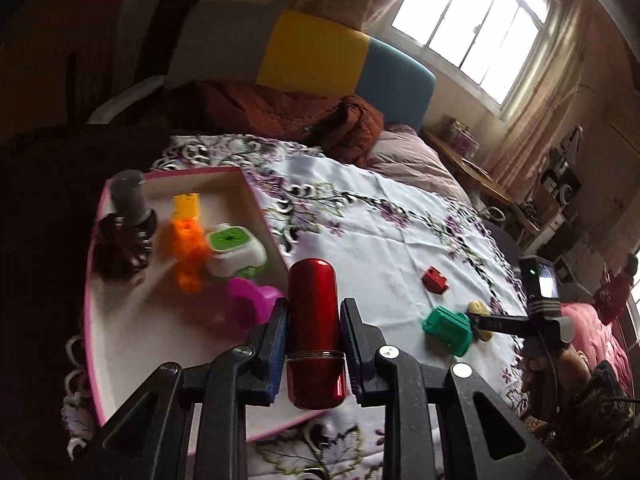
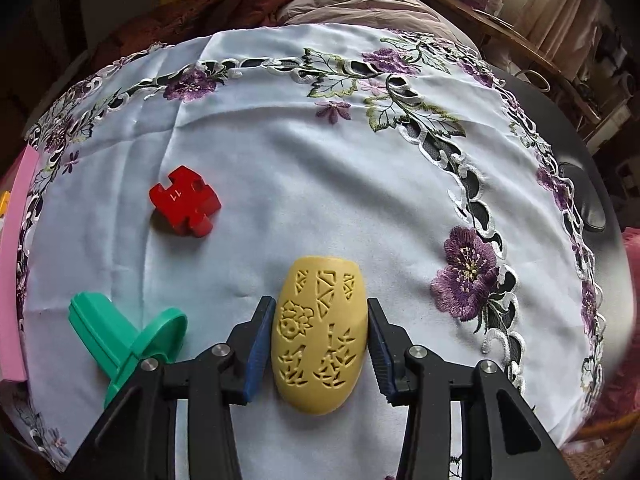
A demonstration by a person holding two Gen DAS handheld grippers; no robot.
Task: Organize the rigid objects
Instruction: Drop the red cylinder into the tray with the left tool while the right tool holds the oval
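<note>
Nearest the left wrist camera, the left gripper (image 1: 315, 334) is clamped on a glossy red metal capsule-shaped cylinder (image 1: 316, 332), its blue pads pressing both flanks just above a seam near the base. The cylinder is held above the near right corner of a pink-rimmed white tray (image 1: 256, 200). It looks stiff and slick, probably of some weight, so a hold across the straight middle seems safest.

Left to right in the tray: a dark grey jar (image 1: 128, 196), a dark maroon ridged piece (image 1: 120, 248), an orange and yellow plastic block figure (image 1: 186, 240), a white box with a green top (image 1: 234, 250) and a magenta plastic cup (image 1: 250, 304). The tray's near half looks bare, giving room to set things down, though its raised wall must be cleared.

Right of the tray, on the white embroidered tablecloth (image 2: 320, 160), lie a red plastic puzzle-shaped block (image 2: 185, 201) and a green plastic funnel-like piece (image 2: 124, 340), well apart.

Furthest right, the right gripper (image 2: 318, 336) straddles a yellow perforated egg-shaped plastic shell (image 2: 320, 336) lying on the cloth; the pads sit at its sides, seemingly touching, though a firm clamp cannot be confirmed. The shell looks light, rigid and possibly brittle at its cut-outs. Open cloth surrounds it; the table edge curves away on the right.
</note>
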